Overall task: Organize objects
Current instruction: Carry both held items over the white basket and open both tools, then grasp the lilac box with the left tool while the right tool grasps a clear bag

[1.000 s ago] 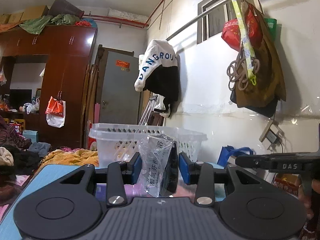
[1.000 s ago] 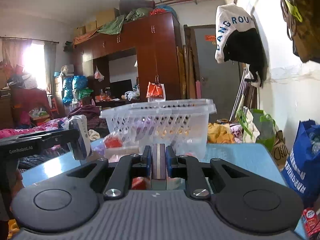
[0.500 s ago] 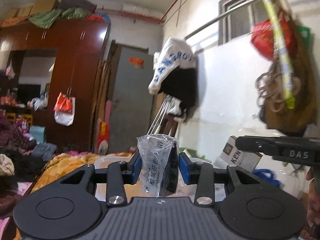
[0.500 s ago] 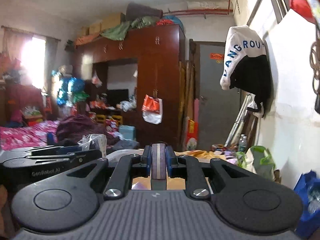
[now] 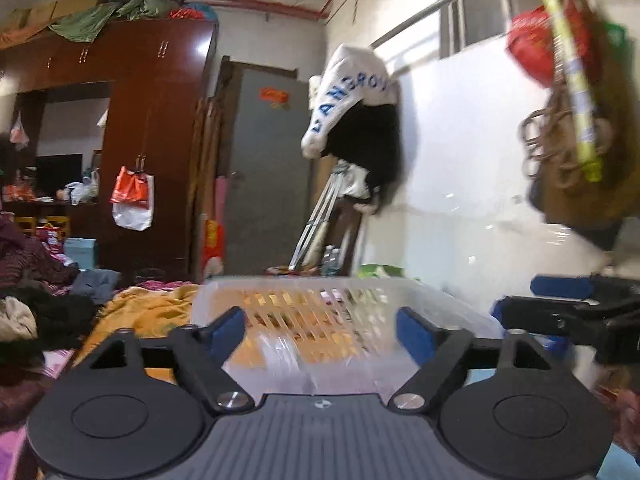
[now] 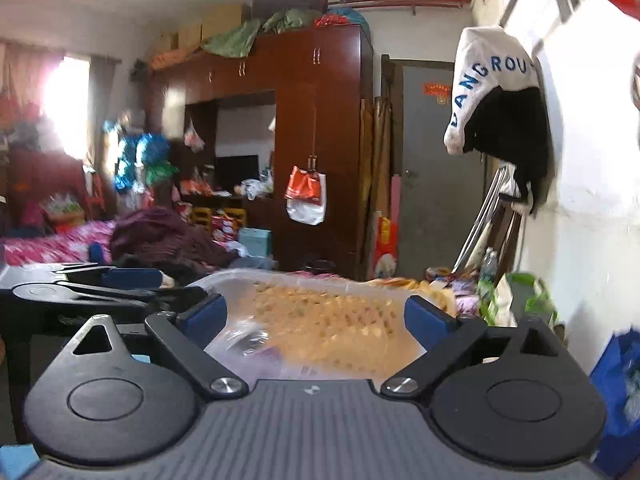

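Observation:
A translucent white slatted basket [image 5: 320,304] stands right in front of both grippers, and its rim [image 6: 280,278] also shows in the right wrist view. My left gripper [image 5: 320,332] hangs just above the basket's near side. Its jaws are opening wide, with nothing between the blue pads [image 5: 228,330]. A blurred clear packet [image 5: 280,354] lies low inside the basket, and it shows again as a clear packet [image 6: 248,338] from the right. My right gripper [image 6: 314,316] is beside the left one, jaws opening wide and empty. Each gripper sees the other at its side.
A yellow blanket [image 5: 152,308] and piled clothes lie left of the basket. A dark wardrobe [image 6: 316,140] and grey door [image 6: 436,168] stand behind. A white-and-black jacket [image 5: 356,116] and bags hang on the right wall. A blue bag [image 6: 620,380] sits at lower right.
Both grippers rose and moved over the basket, and the view swung. The left jaws let go of the clear packet. The right jaws released the thin flat item. Both now stand wide.

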A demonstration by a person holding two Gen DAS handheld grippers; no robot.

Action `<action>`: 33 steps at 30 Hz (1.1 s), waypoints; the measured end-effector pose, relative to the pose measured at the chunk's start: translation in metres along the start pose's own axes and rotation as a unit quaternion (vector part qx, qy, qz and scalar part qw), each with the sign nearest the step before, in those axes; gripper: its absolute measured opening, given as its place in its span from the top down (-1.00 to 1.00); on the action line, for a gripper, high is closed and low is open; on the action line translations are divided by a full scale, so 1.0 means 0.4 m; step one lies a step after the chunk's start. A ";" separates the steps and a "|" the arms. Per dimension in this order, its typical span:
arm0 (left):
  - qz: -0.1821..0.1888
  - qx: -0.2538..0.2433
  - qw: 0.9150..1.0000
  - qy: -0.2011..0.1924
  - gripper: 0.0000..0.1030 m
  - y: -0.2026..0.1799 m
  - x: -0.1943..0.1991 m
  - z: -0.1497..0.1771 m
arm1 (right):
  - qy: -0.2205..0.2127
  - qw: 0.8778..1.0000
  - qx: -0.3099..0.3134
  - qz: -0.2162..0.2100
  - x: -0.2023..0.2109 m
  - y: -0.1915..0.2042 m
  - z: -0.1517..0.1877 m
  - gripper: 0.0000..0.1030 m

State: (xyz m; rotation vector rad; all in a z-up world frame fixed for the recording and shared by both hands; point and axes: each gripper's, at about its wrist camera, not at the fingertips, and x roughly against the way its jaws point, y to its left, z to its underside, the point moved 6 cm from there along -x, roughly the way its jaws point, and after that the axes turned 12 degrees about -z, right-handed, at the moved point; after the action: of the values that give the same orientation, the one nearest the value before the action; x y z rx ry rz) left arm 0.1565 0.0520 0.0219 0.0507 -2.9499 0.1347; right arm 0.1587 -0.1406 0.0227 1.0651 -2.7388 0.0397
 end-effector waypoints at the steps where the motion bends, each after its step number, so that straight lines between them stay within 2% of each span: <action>1: 0.007 0.003 1.000 -0.002 -0.79 0.003 0.026 0.023 | 0.000 1.000 -0.014 -0.006 0.026 -0.008 0.029 -1.00; 4: 0.022 0.011 1.000 0.008 -0.79 0.010 0.076 0.097 | 0.036 0.998 -0.047 -0.003 0.062 -0.032 0.115 -1.00; 7: 0.035 0.026 0.999 0.021 -0.79 0.025 0.081 0.134 | 0.047 0.996 -0.075 0.005 0.077 -0.061 0.164 -1.00; 10: 0.023 0.028 0.999 0.033 -0.79 0.039 0.061 0.148 | 0.081 0.992 -0.086 0.036 0.056 -0.103 0.191 -1.00; 12: 0.022 0.036 0.998 0.044 -0.79 0.047 0.053 0.157 | 0.106 0.988 -0.103 0.037 0.038 -0.114 0.211 -0.97; 15: 0.019 0.018 0.998 0.050 -0.79 0.034 0.049 0.162 | 0.130 0.981 -0.145 0.010 0.016 -0.130 0.238 -0.76; 19: 0.009 -0.021 0.997 0.069 -0.79 0.011 0.052 0.181 | 0.153 0.977 -0.146 0.016 -0.002 -0.132 0.267 -0.67; 22: -0.005 -0.046 0.997 0.068 -0.79 -0.003 0.056 0.187 | 0.154 0.977 -0.150 0.015 0.009 -0.135 0.275 -0.60; 26: -0.010 -0.041 0.996 0.080 -0.79 0.001 0.051 0.194 | 0.156 0.975 -0.159 0.016 0.010 -0.143 0.280 -0.59; 29: 0.003 -0.031 0.995 0.093 -0.79 0.009 0.044 0.201 | 0.154 0.974 -0.167 0.017 0.005 -0.148 0.278 -0.55; 31: 0.019 -0.033 0.993 0.109 -0.79 0.005 0.034 0.208 | 0.146 0.973 -0.176 0.014 0.010 -0.152 0.280 -0.38; 33: 0.029 -0.036 0.991 0.126 -0.79 -0.001 0.023 0.217 | 0.144 0.973 -0.177 0.015 0.016 -0.153 0.280 -0.36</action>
State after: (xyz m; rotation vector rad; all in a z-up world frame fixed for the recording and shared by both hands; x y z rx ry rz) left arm 0.1314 0.0434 -0.0614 -0.0595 -2.7012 0.0399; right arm 0.1753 -0.2012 -0.0886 0.8438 -2.3832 -0.2605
